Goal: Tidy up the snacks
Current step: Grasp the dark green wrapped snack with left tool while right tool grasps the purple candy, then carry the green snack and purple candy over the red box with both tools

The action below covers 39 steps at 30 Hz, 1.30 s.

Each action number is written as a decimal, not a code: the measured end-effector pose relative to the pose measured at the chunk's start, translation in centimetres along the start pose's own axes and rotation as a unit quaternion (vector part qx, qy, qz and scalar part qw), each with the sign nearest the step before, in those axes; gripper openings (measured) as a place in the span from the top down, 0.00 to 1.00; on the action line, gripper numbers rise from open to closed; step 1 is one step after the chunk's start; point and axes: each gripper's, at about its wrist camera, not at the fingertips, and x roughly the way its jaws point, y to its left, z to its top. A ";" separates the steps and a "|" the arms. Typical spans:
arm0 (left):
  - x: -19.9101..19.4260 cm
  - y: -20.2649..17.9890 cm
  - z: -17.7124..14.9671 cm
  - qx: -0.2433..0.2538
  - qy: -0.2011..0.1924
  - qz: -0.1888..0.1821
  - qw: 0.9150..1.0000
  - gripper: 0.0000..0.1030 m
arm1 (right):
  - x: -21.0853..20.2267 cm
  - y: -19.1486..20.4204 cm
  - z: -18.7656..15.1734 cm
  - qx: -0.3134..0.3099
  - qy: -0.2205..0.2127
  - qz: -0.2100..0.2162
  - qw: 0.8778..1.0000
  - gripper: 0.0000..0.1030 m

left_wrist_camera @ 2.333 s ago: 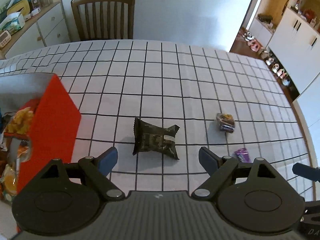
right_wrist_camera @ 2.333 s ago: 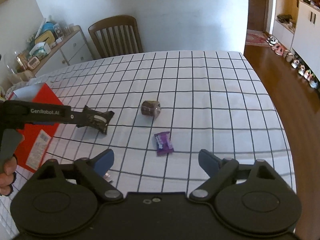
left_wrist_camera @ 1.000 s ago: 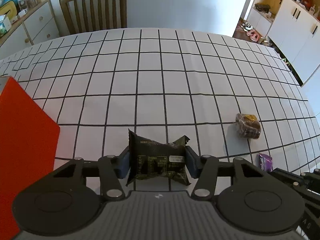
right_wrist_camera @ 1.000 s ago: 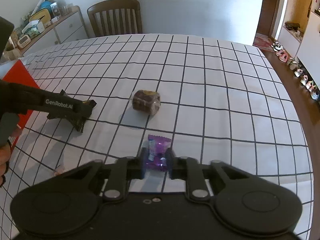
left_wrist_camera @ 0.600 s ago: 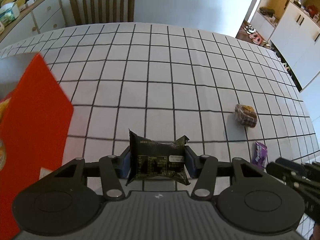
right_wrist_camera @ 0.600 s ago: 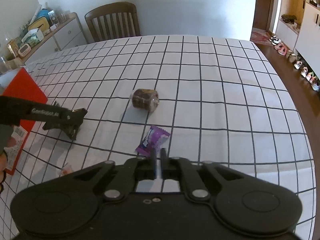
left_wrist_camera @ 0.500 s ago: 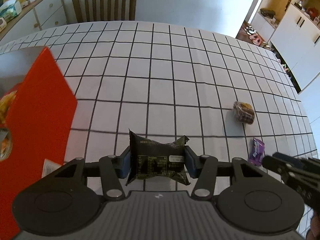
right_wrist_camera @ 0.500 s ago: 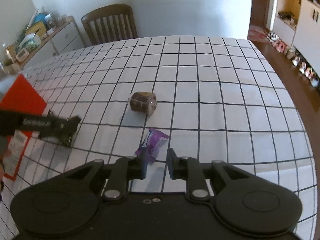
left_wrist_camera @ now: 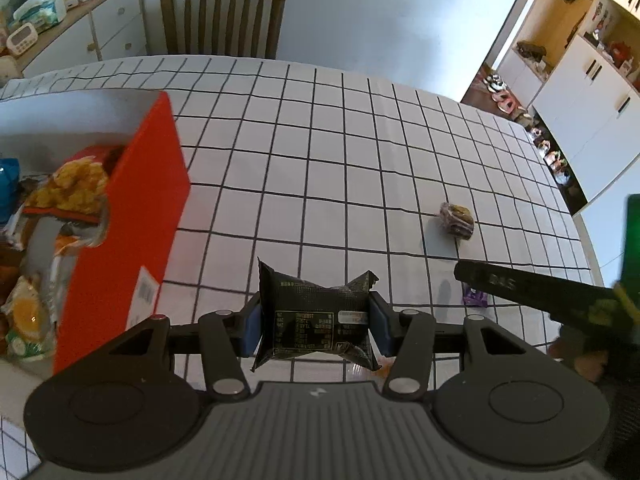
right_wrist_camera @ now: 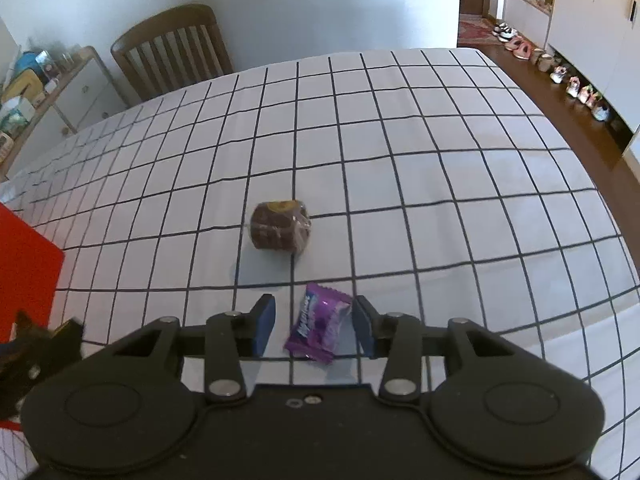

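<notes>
Seeing the red box (left_wrist_camera: 120, 216) only through my left camera, I'm pinching the black packet (left_wrist_camera: 314, 322); my right gripper (right_wrist_camera: 314, 326) jaws are opening around the purple candy (right_wrist_camera: 318, 328).

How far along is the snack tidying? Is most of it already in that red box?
Several snack bags already sit in the red box. The left gripper holds a black packet pinched between its fingers. The right gripper is opening around the purple candy, which lies loose on the tablecloth. The candy and the brown wrapped cake are left.
</notes>
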 end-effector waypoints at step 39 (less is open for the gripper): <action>-6.8 3.3 -2.4 0.002 -0.016 -0.040 0.999 0.49 | -11.1 4.1 -4.6 -0.113 -0.039 0.034 0.992 0.83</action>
